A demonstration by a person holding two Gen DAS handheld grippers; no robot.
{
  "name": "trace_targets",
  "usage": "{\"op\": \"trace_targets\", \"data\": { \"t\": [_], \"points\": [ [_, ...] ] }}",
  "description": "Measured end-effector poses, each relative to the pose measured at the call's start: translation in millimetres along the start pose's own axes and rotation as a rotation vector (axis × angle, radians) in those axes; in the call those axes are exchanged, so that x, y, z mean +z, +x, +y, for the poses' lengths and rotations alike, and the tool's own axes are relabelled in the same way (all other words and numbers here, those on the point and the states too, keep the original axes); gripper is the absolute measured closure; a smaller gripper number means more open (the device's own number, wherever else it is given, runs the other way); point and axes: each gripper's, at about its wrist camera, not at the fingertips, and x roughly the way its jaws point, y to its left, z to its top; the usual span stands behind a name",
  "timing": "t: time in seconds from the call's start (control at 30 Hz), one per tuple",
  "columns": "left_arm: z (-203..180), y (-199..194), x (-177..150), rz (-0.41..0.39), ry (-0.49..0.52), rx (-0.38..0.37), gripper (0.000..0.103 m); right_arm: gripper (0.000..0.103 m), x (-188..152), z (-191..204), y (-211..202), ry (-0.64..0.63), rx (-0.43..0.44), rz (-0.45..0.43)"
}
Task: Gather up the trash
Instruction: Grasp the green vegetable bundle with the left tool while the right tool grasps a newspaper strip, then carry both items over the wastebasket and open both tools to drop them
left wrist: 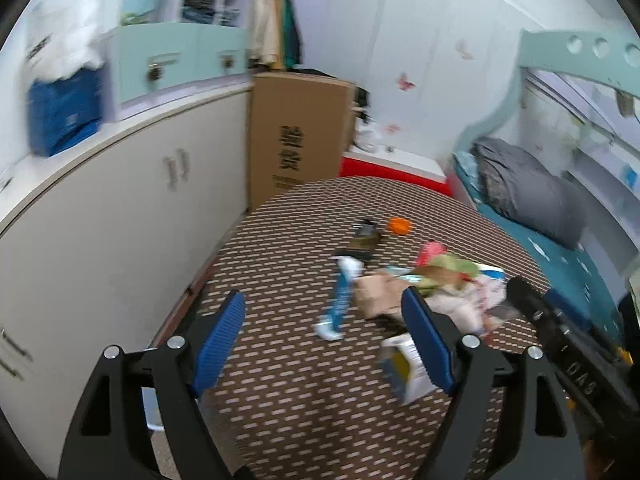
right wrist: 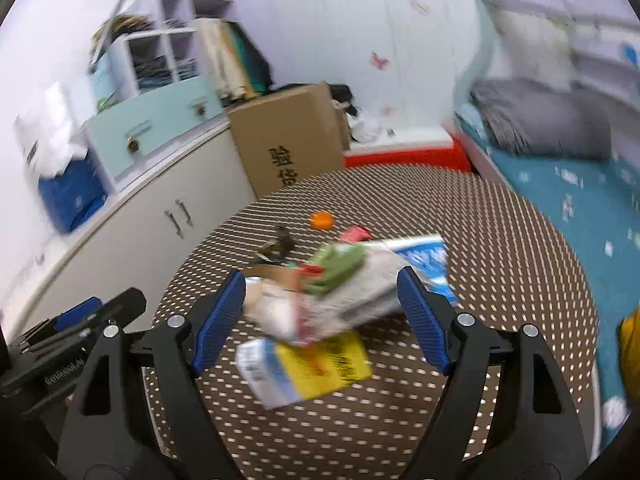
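Both grippers hang wide apart and empty over the round patterned table (left wrist: 280,400). The trash pile (right wrist: 320,304) sits mid-table, right between the right gripper (right wrist: 322,312) fingers. Risk here — the heap is loose and layered, so a pinch may catch only the top wrapper and scatter the yellow-and-blue packet (right wrist: 308,364) toward the edge. The left gripper (left wrist: 324,332) view alone shows a blue-and-white wrapper (left wrist: 340,304) lying apart from the pile — the right view hides it, yet catches the orange piece (right wrist: 322,220) more clearly.
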Motion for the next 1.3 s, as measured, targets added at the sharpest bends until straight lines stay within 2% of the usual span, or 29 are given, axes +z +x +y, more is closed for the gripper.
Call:
{"op": "trace_targets", "data": {
  "t": [0.17, 0.27, 0.5, 0.57, 0.63, 0.67, 0.7, 0.77, 0.9, 1.07, 1.13, 1.2, 1.3],
  "points": [
    [-45, 26, 12, 0.056, 0.074, -0.07, 0.024, 0.025, 1, -49, 6, 0.161, -0.007, 0.006],
    [-65, 48, 17, 0.094, 0.104, -0.1, 0.024, 0.021, 2, -64, 10, 0.217, -0.013, 0.001],
    [-92, 94, 20, 0.168, 0.165, -0.083, 0.025, 0.021, 4, -91, 30, 0.288, 0.008, 0.043],
    [-98, 100, 18, 0.177, 0.192, -0.073, 0.036, 0.021, 5, -90, 36, 0.29, 0.016, 0.054],
    [-101, 110, 16, 0.212, 0.221, -0.069, 0.059, 0.021, 5, -90, 40, 0.293, 0.032, 0.064],
    [-102, 113, 15, 0.227, 0.223, -0.084, 0.067, 0.021, 6, -89, 43, 0.292, 0.041, 0.071],
    [-101, 116, 15, 0.232, 0.221, -0.097, 0.083, 0.021, 6, -87, 46, 0.292, 0.047, 0.078],
    [-94, 113, 16, 0.209, 0.201, -0.079, 0.085, 0.021, 6, -81, 50, 0.284, 0.059, 0.086],
    [-73, 95, 25, 0.126, 0.096, -0.098, 0.086, 0.021, 6, -70, 57, 0.264, 0.078, 0.105],
    [-62, 75, 29, 0.055, 0.083, -0.048, 0.086, 0.021, 3, -58, 69, 0.26, 0.142, 0.164],
    [-57, 68, 29, 0.043, 0.072, -0.047, 0.086, 0.036, 2, -52, 72, 0.254, 0.165, 0.182],
    [-48, 60, 29, 0.03, 0.059, -0.042, 0.086, 0.075, 2, -48, 75, 0.259, 0.17, 0.203],
    [-35, 46, 28, 0.007, 0.03, -0.044, 0.087, 0.085, 7, -45, 71, 0.267, 0.206, 0.187]
  ]
}}
